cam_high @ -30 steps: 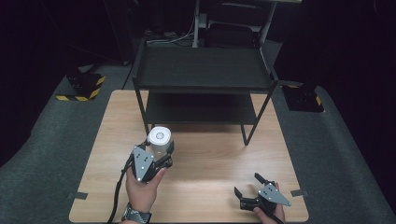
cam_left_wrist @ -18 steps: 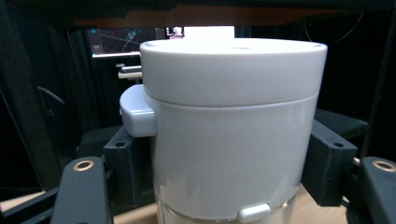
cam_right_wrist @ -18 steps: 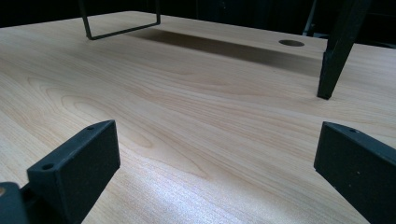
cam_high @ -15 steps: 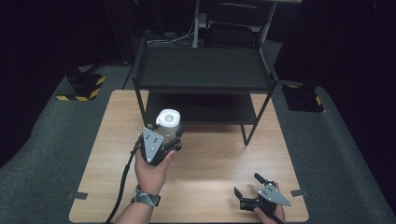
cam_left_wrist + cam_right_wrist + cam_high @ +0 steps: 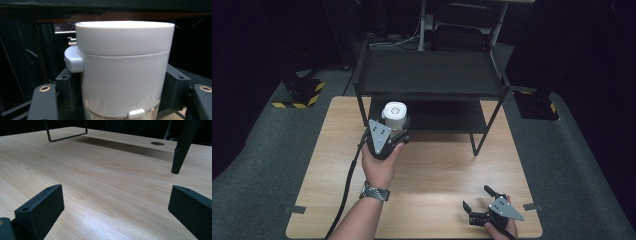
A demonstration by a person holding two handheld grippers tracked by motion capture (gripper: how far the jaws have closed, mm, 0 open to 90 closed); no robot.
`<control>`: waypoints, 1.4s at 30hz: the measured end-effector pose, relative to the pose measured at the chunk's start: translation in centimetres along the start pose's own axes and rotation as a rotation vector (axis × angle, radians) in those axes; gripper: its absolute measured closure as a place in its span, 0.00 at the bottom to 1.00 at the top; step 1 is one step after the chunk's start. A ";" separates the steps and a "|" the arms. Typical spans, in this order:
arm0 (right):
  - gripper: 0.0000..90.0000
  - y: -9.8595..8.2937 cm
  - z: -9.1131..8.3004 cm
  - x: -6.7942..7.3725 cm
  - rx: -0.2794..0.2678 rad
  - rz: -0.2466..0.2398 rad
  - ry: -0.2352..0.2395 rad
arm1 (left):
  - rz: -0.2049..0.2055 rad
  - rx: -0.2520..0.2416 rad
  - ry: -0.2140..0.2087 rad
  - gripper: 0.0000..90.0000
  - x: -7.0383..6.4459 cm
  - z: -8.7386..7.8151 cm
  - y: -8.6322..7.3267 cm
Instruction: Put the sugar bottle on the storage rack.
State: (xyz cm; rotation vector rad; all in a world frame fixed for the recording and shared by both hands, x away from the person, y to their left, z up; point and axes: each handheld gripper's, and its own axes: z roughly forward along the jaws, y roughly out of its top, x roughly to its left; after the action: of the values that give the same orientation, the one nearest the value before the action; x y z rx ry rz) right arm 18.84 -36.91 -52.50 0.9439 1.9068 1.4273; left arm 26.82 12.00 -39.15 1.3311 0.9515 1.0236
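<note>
The left tongs (image 5: 393, 131) were clamped on a white lidded canister (image 5: 124, 70), one black jaw pressed against each flank of its round body, and held it upright in the air just in front of the black two-tier shelf (image 5: 430, 75), level with the gap between the tiers at the shelf's front left corner. The canister looked like a rigid plastic jar with a smooth, glossy wall, so it probably would not give under pressure but could slide in the jaws if the grip eased; the body below the lid seam seemed the safest place to hold, since the lid, with its small tab on one side, might lift off if taken alone. Its lower part looked clear, and what it held, and so its weight, could not be told. Seen from the left gripper view, the underside of the shelf's upper tier sat close above the lid, so headroom for moving the canister in onto the lower tier looked tight. The shelf's front left post stood just beside the canister. The right tongs (image 5: 476, 208) rested low on the wooden tabletop (image 5: 437, 170), well in front of the shelf's right legs, their jaws spread wide and holding nothing; broad bare tabletop lay between them and the shelf.
</note>
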 end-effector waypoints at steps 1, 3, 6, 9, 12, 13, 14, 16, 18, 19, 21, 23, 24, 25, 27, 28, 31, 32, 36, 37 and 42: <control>0.00 0.0 0.0 0.0 0.000 0.000 0.000 | 0.001 0.002 0.003 0.33 0.0 0.3 0.0; 0.00 0.0 0.0 0.0 -0.002 0.000 0.001 | -0.006 0.002 0.007 0.33 0.1 0.8 -0.1; 0.00 0.0 0.0 0.0 -0.002 0.000 0.002 | -0.009 0.002 0.009 0.33 0.2 1.5 -0.1; 0.00 -0.1 0.0 0.0 -0.003 0.000 0.003 | -0.001 -0.003 0.012 0.33 0.2 2.3 -0.1; 0.00 -0.1 0.0 -0.1 -0.004 0.001 0.003 | 0.001 0.002 0.016 0.33 0.2 3.3 0.0; 0.00 -0.1 0.0 -0.1 -0.005 0.001 0.003 | 0.001 0.002 0.016 0.33 0.2 3.3 0.0; 0.00 -0.1 -0.1 -0.1 -0.005 0.002 0.004 | -0.002 0.001 0.020 0.33 0.2 3.8 0.0; 0.00 -0.1 -0.1 -0.1 -0.006 0.003 0.004 | -0.004 -0.001 0.025 0.33 0.2 4.3 -0.1; 0.00 -0.1 -0.1 -0.1 -0.007 0.003 0.004 | -0.004 -0.002 0.027 0.33 0.3 4.5 -0.1; 0.00 -0.1 -0.1 -0.1 -0.007 0.003 0.005 | -0.003 -0.001 0.028 0.33 0.3 4.8 -0.1; 0.00 -0.2 -0.1 -0.1 -0.008 0.003 0.005 | 0.000 0.005 0.031 0.33 0.3 5.3 -0.1; 0.00 -0.2 -0.1 -0.1 -0.009 0.004 0.005 | -0.003 0.007 0.033 0.33 0.3 5.7 -0.2; 0.00 -0.2 -0.1 -0.1 -0.009 0.004 0.005 | -0.006 0.008 0.034 0.33 0.3 6.1 -0.3; 0.00 -0.2 -0.1 -0.1 -0.010 0.005 0.005 | -0.009 0.009 0.035 0.33 0.3 6.2 -0.4; 0.00 -0.2 -0.1 -0.1 -0.011 0.005 0.006 | -0.004 0.014 0.038 0.33 0.3 6.9 -0.5; 0.00 -0.2 -0.1 -0.1 -0.014 0.004 0.006 | -0.006 0.019 0.041 0.33 0.3 7.1 -0.6; 0.00 -0.3 -0.2 -0.2 -0.017 0.007 0.007 | -0.025 0.020 0.045 0.33 0.3 7.6 -0.8; 0.00 -0.3 -0.2 -0.2 -0.017 0.007 0.007 | -0.024 0.022 0.047 0.33 0.2 7.8 -0.9; 0.00 -0.3 -0.2 -0.2 -0.018 0.007 0.008 | -0.030 0.031 0.050 0.33 0.3 8.4 -0.9; 0.00 -0.3 -0.2 -0.2 -0.017 0.006 0.008 | -0.029 0.033 0.051 0.33 0.2 8.5 -0.9; 0.00 -0.3 -0.2 -0.2 -0.018 0.007 0.007 | -0.034 0.033 0.039 0.33 0.4 8.9 -1.2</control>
State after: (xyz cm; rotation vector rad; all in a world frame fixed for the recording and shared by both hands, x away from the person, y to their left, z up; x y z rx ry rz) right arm 18.75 -37.19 -52.76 0.9390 1.8943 1.4520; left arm 35.48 9.82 -40.11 1.3216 1.0213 1.0152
